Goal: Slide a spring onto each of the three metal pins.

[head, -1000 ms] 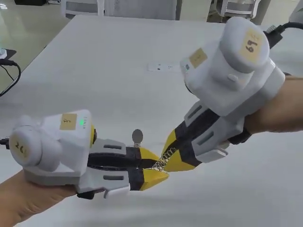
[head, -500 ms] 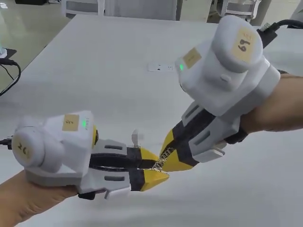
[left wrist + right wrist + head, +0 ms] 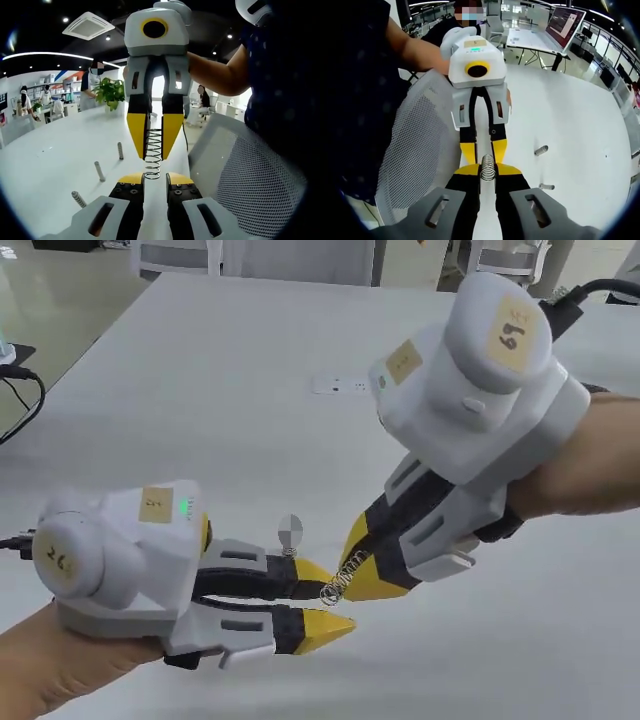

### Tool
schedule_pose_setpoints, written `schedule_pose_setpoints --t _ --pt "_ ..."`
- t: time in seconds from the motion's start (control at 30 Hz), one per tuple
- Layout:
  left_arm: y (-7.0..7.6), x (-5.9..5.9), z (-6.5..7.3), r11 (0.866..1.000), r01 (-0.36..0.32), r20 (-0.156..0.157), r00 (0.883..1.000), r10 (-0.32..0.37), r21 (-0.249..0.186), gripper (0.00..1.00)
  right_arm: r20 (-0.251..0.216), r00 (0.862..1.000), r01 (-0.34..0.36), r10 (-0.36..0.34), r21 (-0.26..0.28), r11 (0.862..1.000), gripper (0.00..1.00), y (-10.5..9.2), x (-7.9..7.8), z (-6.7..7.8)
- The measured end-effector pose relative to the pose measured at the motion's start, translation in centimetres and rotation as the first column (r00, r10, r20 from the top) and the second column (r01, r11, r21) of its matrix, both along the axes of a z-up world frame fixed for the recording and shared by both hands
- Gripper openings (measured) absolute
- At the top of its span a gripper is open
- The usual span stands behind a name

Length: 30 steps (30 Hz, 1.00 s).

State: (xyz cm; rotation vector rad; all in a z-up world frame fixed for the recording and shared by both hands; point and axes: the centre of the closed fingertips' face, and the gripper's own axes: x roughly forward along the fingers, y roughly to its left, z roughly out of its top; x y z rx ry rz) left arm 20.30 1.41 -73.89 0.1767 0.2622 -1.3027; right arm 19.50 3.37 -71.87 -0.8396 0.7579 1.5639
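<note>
White worktop (image 3: pixel 200 390) is seen running back toward office chairs, and the two tongs meet tip to tip just above it. The spring (image 3: pixel 153 150) is clenched between the jaws of the right tongs (image 3: pixel 358 565). Its free end reaches the tips of the left tongs (image 3: pixel 155 179), whose jaws are parted and grasp nothing. A row of metal pins (image 3: pixel 100 171) is seen upright on the worktop off to one side, well apart from the spring. The nearest pin looks coiled, though that cannot be told for sure.

A hand-over or re-grip of the spring is judged to be the step in hand. It would be best done with the free end centred between the left pads before they are shut. Only light pressure should be used so that no coil is crushed, and the right hold should be released only afterwards.

The left hand (image 3: pixel 50 680) is held low and roughly level, with its tongs pointed to the right. The right forearm (image 3: pixel 590 465) is raised, with its tongs angled down and to the left.
</note>
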Motion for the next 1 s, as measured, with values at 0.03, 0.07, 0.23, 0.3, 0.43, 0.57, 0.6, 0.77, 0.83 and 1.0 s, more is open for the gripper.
schedule_pose_setpoints --t 0.03,0.07,0.23,0.3,0.43,0.57,0.6,0.77,0.83,1.0 --pt "0.0 0.0 0.0 1.0 -0.002 -0.002 1.0 0.002 -0.001 0.11 -0.001 1.0 0.002 -0.002 -0.007 1.0 0.07 -0.1 0.0 0.0" --pt "0.0 0.1 0.0 1.0 -0.004 -0.003 1.0 0.004 -0.003 0.12 0.006 1.0 0.003 -0.002 -0.007 1.0 0.07 -0.2 0.2 0.0" --pt "0.1 0.2 0.2 1.0 -0.014 -0.004 1.0 0.014 -0.009 0.15 0.007 1.0 0.012 -0.012 -0.016 1.0 0.07 -0.6 0.5 0.1" --pt "0.2 0.3 0.1 1.0 -0.018 -0.006 1.0 0.018 -0.009 0.17 0.011 1.0 0.016 -0.015 -0.017 1.0 0.07 -0.8 0.7 0.2" --pt "0.4 0.4 0.0 1.0 -0.03 -0.019 0.999 0.029 -0.01 0.21 0.02 0.999 0.026 -0.026 -0.026 0.999 0.07 -1.3 1.2 0.2" --pt "0.6 0.7 -0.2 0.999 -0.048 -0.035 0.998 0.048 -0.01 0.25 0.027 0.999 0.043 -0.042 -0.032 0.999 0.08 -1.9 1.9 0.2" --pt "0.6 0.7 -0.1 0.999 -0.051 -0.035 0.998 0.051 -0.012 0.26 0.032 0.998 0.046 -0.045 -0.034 0.998 0.08 -2.0 2.0 0.2" --pt "0.7 0.9 -0.2 0.998 -0.066 -0.05 0.997 0.065 -0.011 0.31 0.049 0.997 0.066 -0.064 -0.052 0.996 0.08 -2.8 2.9 0.2" --pt "0.8 0.9 -0.2 0.997 -0.073 -0.053 0.996 0.073 -0.012 0.32 0.057 0.996 0.072 -0.068 -0.058 0.996 0.08 -3.0 3.2 0.2" --pt "1.3 1.3 -0.1 0.995 -0.099 -0.064 0.993 0.098 -0.012 0.37 0.081 0.992 0.099 -0.093 -0.075 0.992 0.08 -3.9 4.5 0.1"
